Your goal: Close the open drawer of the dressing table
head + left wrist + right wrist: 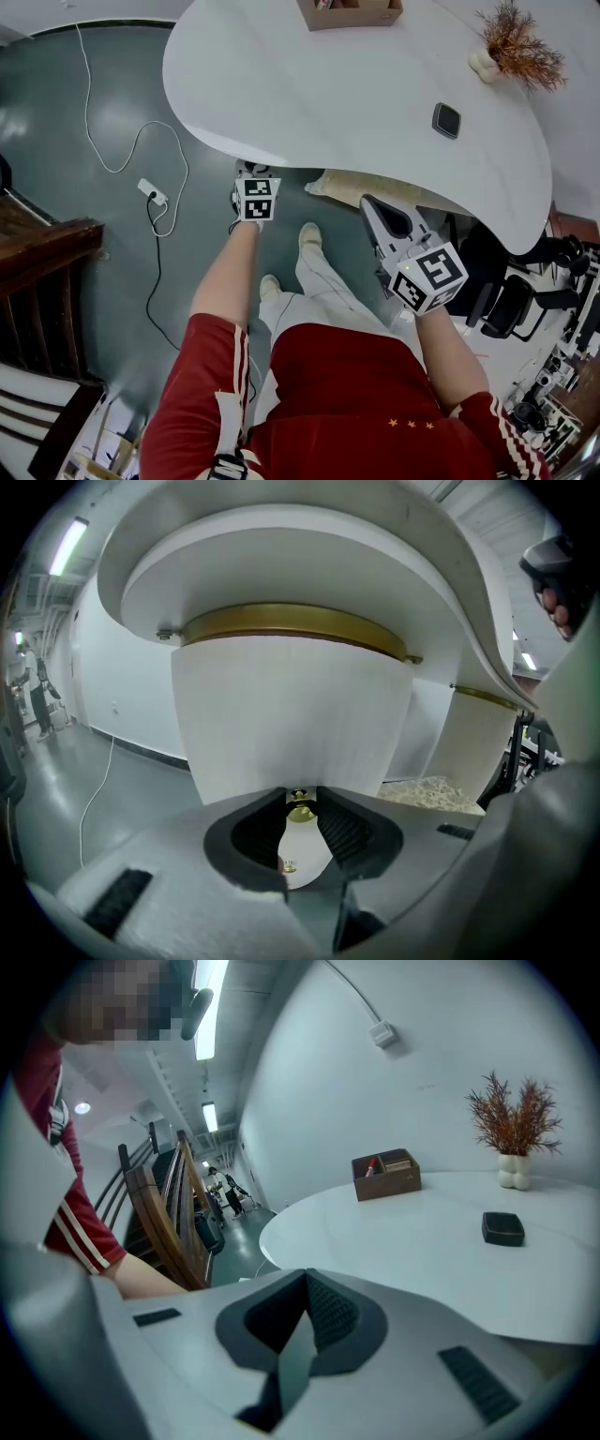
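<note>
- Overhead, a smooth white kidney-shaped top carries a brown box, a knobbly white vase of dry rust-coloured sprigs and a dark square dish. The left gripper pokes under the top's near rim. The right gripper hangs apart from it, near the same rim, touching nothing. A thin white cable loops across the glossy grey floor.
- Left gripper view: the drawer is straight ahead, tucked under the top. It has a curved, finely ribbed white front capped by a brass band. Its small round brass knob sits between the ribbed black pads, which are clenched on it from both sides. How far the drawer stands out cannot be told.
- Right gripper view: the jaws are pressed together with nothing between them. They aim over the matte top toward the box, dish and vase.
</note>
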`<state>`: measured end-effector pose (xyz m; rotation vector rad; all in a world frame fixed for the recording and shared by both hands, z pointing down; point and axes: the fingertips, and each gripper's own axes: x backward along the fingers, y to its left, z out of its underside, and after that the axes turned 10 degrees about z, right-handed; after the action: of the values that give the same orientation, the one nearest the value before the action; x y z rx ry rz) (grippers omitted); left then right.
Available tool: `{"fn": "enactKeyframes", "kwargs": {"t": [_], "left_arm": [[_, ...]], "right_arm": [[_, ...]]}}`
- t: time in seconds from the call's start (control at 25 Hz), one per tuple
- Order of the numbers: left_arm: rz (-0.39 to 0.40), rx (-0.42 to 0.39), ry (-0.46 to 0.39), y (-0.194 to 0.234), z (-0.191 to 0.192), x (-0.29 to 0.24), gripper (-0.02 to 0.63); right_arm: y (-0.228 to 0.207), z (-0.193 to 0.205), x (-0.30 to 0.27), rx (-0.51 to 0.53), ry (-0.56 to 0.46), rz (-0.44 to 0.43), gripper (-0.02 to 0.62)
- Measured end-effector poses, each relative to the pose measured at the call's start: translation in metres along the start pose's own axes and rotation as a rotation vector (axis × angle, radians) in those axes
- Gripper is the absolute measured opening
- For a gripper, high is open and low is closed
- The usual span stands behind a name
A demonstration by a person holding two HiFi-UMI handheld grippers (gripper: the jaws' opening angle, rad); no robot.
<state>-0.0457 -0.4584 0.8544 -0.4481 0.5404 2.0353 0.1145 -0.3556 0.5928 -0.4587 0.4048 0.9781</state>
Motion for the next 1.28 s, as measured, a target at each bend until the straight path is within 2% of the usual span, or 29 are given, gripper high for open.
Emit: {"fn": "enactKeyframes", "kwargs": {"t": [0.28, 0.4, 0.48, 0.6, 1.04, 1.28], "left_arm": [[-0.014, 0.014, -0.004, 0.004, -0.007, -0.013, 0.106], [0.002, 0.076, -0.017, 0.006, -0.009, -0.009, 0.107], [0.020, 0.127, -0.027, 0.008, -0.010, -0.004, 0.143], [0.018, 0.130, -0.008, 0.007, -0.005, 0.006, 0.167], [0.046, 0.145, -0.005, -0.019, -0.003, 0.079, 0.142], [0.070, 0.156, -0.030, -0.032, -0.002, 0.135, 0.127]], "right_arm": [[-0.001, 0.012, 0.001, -0.013, 0.011, 0.010, 0.005], [-0.002, 0.016, 0.004, -0.018, 0.017, 0.023, 0.005], [-0.001, 0.016, 0.008, -0.018, 0.015, 0.030, 0.005], [-0.002, 0.013, 0.016, -0.018, 0.010, 0.041, 0.005], [0.023, 0.008, 0.045, -0.007, -0.006, 0.044, 0.005], [0.045, -0.005, 0.061, -0.082, -0.045, 0.051, 0.005]]}}
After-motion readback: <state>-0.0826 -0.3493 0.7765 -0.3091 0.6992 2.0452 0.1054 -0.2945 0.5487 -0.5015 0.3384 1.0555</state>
